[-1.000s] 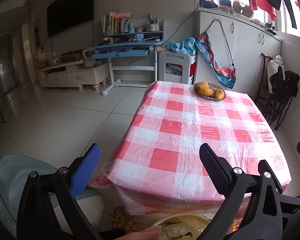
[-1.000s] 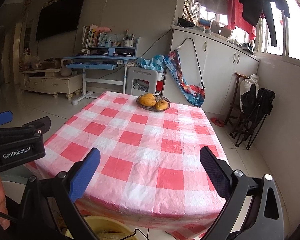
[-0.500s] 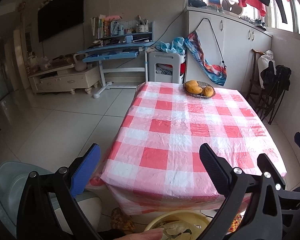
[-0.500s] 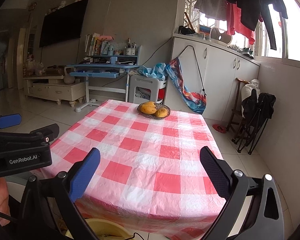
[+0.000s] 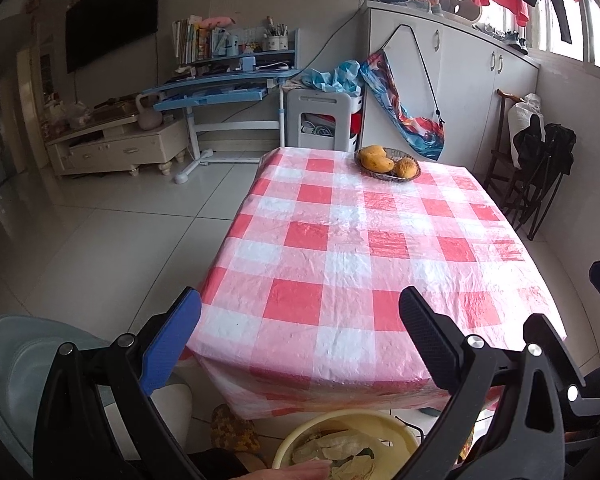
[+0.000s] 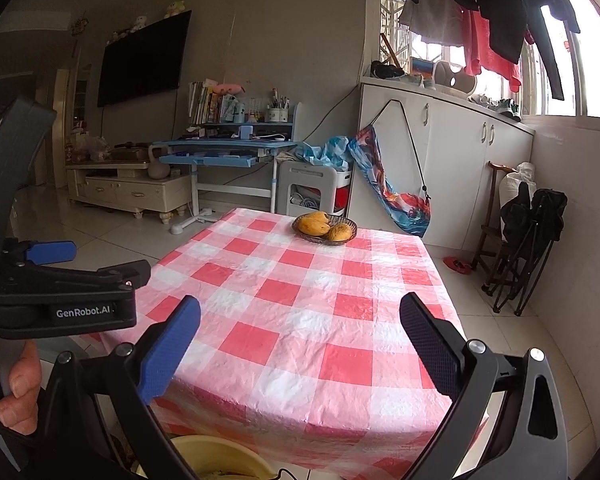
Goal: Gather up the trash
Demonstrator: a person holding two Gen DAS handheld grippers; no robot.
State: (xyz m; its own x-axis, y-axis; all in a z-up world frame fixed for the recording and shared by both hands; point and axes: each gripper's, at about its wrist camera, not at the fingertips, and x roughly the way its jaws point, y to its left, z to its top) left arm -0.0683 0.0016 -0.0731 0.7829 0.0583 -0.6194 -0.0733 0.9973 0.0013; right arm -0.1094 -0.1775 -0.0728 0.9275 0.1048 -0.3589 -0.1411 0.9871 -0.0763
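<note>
Both tools hang over the near edge of the red-checked table [image 5: 352, 248], the left gripper [image 5: 300, 324] and the right gripper [image 6: 300, 328] each spread wide and empty. Below the table edge a yellow basin [image 5: 396, 426] holds crumpled trash [image 5: 340, 450]. Mangoes [image 6: 314, 226] sit in a basket [image 6: 350, 239] at the far end.

Right tongs [image 6: 300, 340] gape wide above the checked tablecloth [image 6: 300, 320], fruit basket [image 6: 324, 230] beyond.

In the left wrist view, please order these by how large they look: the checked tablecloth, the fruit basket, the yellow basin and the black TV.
1. Checked tablecloth, by far the largest.
2. Black TV.
3. Yellow basin, though the frame edge cuts it off and it is near the camera, so its place against the TV is unsure.
4. Fruit basket, smallest and farthest.
</note>
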